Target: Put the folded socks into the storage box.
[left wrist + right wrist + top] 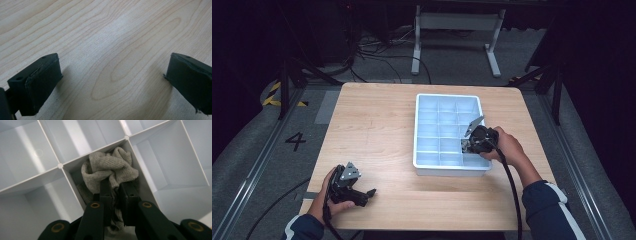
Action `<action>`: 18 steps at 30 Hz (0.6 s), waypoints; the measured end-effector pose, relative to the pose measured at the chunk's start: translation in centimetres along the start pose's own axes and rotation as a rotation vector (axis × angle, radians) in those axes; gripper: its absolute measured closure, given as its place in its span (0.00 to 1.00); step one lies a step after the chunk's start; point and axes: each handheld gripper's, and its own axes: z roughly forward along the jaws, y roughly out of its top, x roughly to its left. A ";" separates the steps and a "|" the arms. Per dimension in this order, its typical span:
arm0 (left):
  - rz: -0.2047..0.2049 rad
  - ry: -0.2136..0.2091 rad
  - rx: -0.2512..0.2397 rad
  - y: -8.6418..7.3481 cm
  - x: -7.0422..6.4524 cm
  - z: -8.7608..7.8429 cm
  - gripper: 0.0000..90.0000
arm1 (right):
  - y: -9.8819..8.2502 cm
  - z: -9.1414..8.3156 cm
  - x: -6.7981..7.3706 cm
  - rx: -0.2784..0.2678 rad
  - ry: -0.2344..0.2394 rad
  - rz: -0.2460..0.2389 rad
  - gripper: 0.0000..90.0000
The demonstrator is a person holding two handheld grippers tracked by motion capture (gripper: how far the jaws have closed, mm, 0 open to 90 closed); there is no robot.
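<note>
The right gripper [115, 192] has its jaws clamped on a bunched grey knitted sock [110, 170], which sits in one compartment of the white divided tray [422, 165], on the tray's right side close to its near end. The left gripper [112, 82] rests low over the bare wooden table [377, 125], well apart from the tray, jaws spread wide with nothing between them.
</note>
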 end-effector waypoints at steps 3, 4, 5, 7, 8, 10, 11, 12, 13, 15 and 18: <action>0.000 0.000 0.000 0.0 0.0 0.0 0.00 | 0.1 0.1 0.1 0.001 -0.008 -0.008 0.90; 0.000 0.000 0.000 0.0 0.0 0.0 0.00 | 0.1 0.0 0.1 0.003 -0.010 -0.008 0.90; 0.000 0.000 0.000 0.0 0.0 0.0 0.00 | 0.1 0.0 0.1 0.002 -0.009 -0.009 0.90; 0.000 -0.001 0.000 0.0 0.0 0.0 0.00 | 0.0 0.0 0.1 -0.007 -0.006 -0.003 0.89; 0.000 -0.001 0.001 0.0 0.0 0.0 0.00 | -0.1 -0.1 0.1 -0.010 -0.004 0.007 0.89; 0.000 -0.001 0.001 0.0 0.0 0.0 0.00 | -0.1 -0.1 0.0 -0.015 -0.005 0.016 0.88; 0.000 0.000 0.001 0.0 0.0 0.0 0.00 | -0.1 -0.1 0.0 -0.016 -0.005 0.019 0.88; 0.000 0.000 0.000 0.0 0.0 0.0 0.00 | -0.1 -0.1 0.1 -0.016 -0.006 0.018 0.88; 0.000 0.000 0.000 0.0 0.0 0.0 0.00 | -0.1 -0.2 0.1 -0.016 -0.008 0.019 0.88; 0.000 -0.001 0.000 0.0 0.0 0.0 0.00 | -0.2 -0.3 0.1 -0.019 -0.009 0.019 0.87; 0.000 0.001 0.000 0.0 0.0 0.0 0.00 | -0.3 -0.6 0.1 -0.028 -0.014 0.023 0.84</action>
